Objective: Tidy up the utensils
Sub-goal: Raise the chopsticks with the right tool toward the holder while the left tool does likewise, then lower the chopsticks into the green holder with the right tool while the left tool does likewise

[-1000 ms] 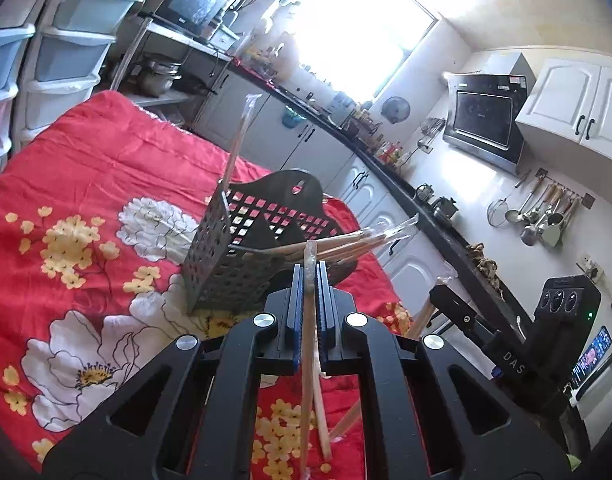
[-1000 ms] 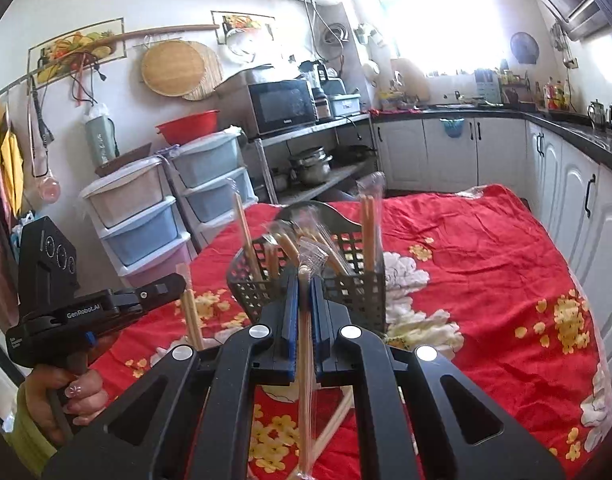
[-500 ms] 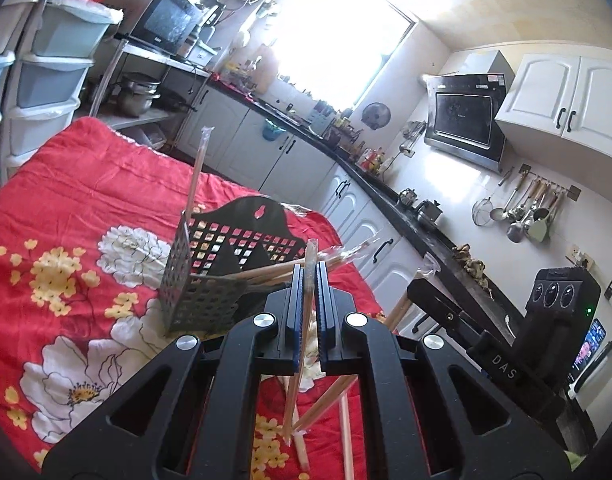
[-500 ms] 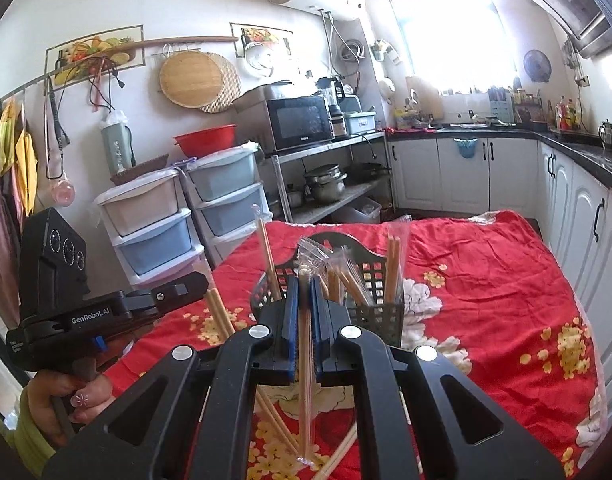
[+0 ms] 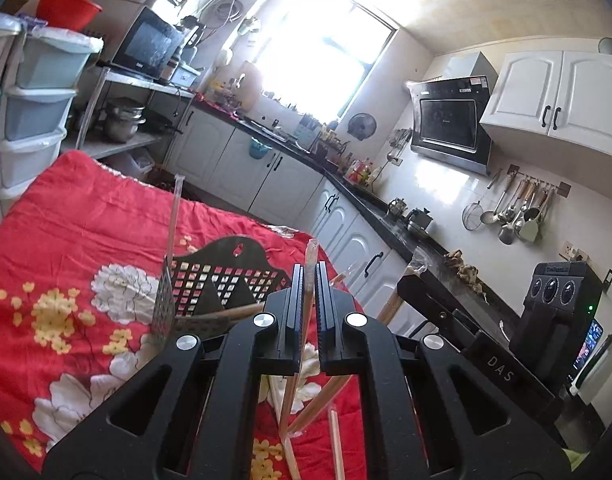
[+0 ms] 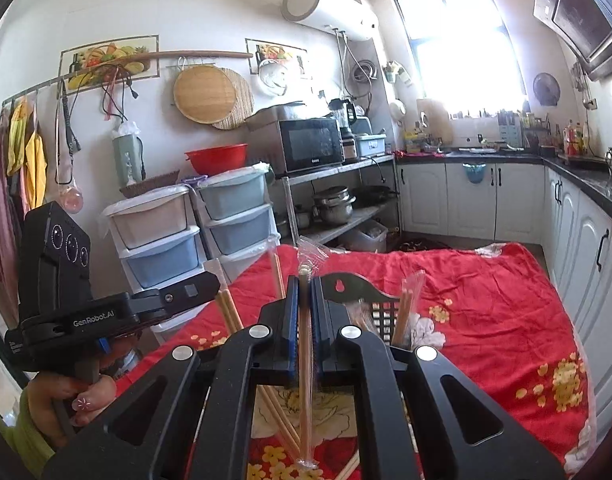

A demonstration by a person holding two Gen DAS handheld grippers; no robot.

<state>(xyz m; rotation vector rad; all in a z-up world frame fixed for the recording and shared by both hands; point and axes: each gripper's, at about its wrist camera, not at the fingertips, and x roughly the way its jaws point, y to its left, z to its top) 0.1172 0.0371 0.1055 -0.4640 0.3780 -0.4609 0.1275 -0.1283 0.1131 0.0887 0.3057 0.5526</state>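
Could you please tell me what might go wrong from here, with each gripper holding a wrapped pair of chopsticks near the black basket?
1. The left gripper and right gripper each pinch slippery wrapped chopsticks; these could slide out.
2. The black basket already holds leaning pairs, which may block insertion.
3. Both grippers are close together and could collide.

Both wrist views look forward along their tongs, close above the shared red floral tablecloth (image 5: 86, 216).

Counter under red floral cloth (image 5: 86, 216). Black mesh utensil basket (image 5: 210, 280) stands on cloth just ahead-left of left claw (image 5: 309, 292), partly hidden behind right claw (image 6: 304, 300). Loose wrapped chopsticks (image 5: 335, 440) lie on cloth below left claw.
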